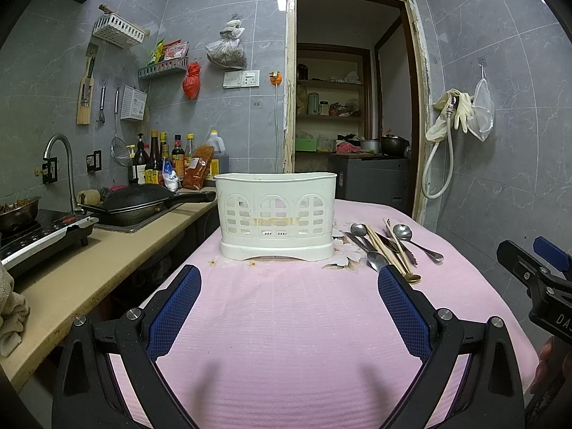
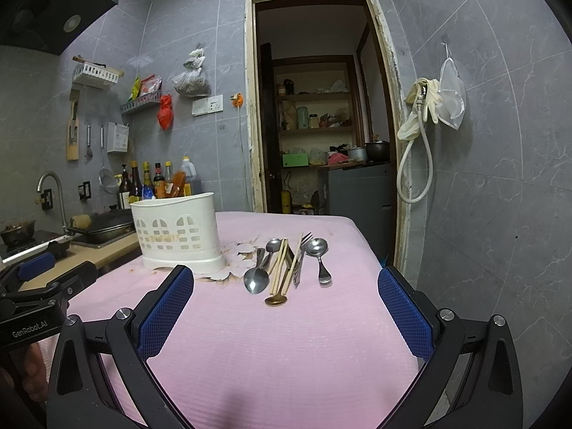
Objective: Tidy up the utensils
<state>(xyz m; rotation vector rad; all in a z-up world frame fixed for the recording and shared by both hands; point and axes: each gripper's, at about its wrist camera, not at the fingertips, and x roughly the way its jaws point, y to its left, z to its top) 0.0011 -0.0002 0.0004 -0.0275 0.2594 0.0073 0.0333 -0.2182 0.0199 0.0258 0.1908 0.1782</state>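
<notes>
Right wrist view: utensils (image 2: 282,268) are seen ahead of the open, empty right hand-held gripper (image 2: 286,286); one should be pinched singly, mid-handle.

I am working in a small home kitchen with grey tiled walls. To my left a sink with a curved faucet (image 1: 59,164) holds a black wok (image 1: 137,202), beside an induction cooktop (image 1: 43,236) and sauce bottles (image 1: 164,159). Wall racks (image 1: 118,30), a hanging strainer (image 1: 121,150) and rubber gloves (image 1: 455,109) surround a doorway to pantry shelves (image 1: 330,100).
</notes>
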